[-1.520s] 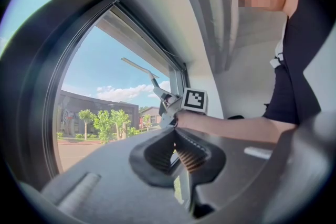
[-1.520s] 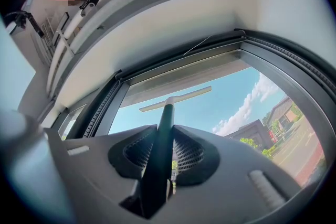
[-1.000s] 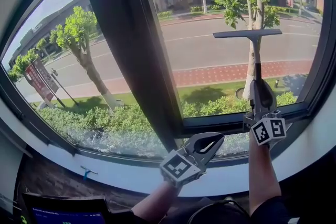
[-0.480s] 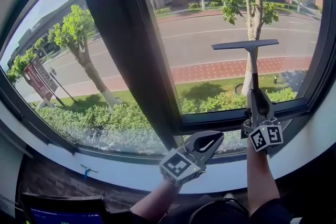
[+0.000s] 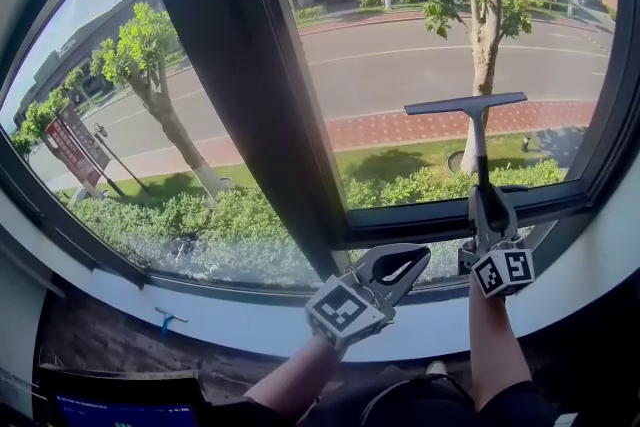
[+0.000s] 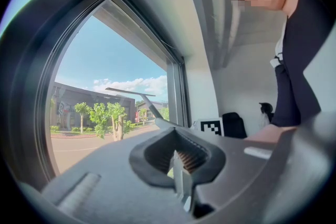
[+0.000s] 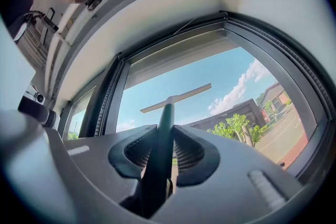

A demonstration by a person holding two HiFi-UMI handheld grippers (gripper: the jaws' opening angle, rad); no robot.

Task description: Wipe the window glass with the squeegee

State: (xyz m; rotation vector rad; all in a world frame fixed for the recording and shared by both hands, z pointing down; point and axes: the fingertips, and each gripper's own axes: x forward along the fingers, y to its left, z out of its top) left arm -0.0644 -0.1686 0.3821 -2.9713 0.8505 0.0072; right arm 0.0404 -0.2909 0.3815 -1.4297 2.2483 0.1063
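A dark squeegee point(image 5: 477, 130) stands upright against the right window pane point(image 5: 420, 45), its blade point(image 5: 465, 103) level across the lower half of the glass. My right gripper point(image 5: 487, 207) is shut on its handle point(image 7: 160, 149), just above the sill. In the right gripper view the blade point(image 7: 176, 97) shows as a pale bar against the sky. My left gripper point(image 5: 398, 265) hangs low in front of the sill, jaws closed with nothing between them point(image 6: 178, 168). The squeegee point(image 6: 134, 96) shows small in the left gripper view.
A thick dark mullion point(image 5: 250, 85) splits the left pane point(image 5: 110, 95) from the right one. A white sill point(image 5: 220, 315) runs under both. A dark frame point(image 5: 622, 65) edges the right side. A small blue item point(image 5: 166, 320) lies on the sill at left.
My right gripper has pulled the squeegee down the right pane, so the blade sits lower on the glass. The left gripper has barely moved.
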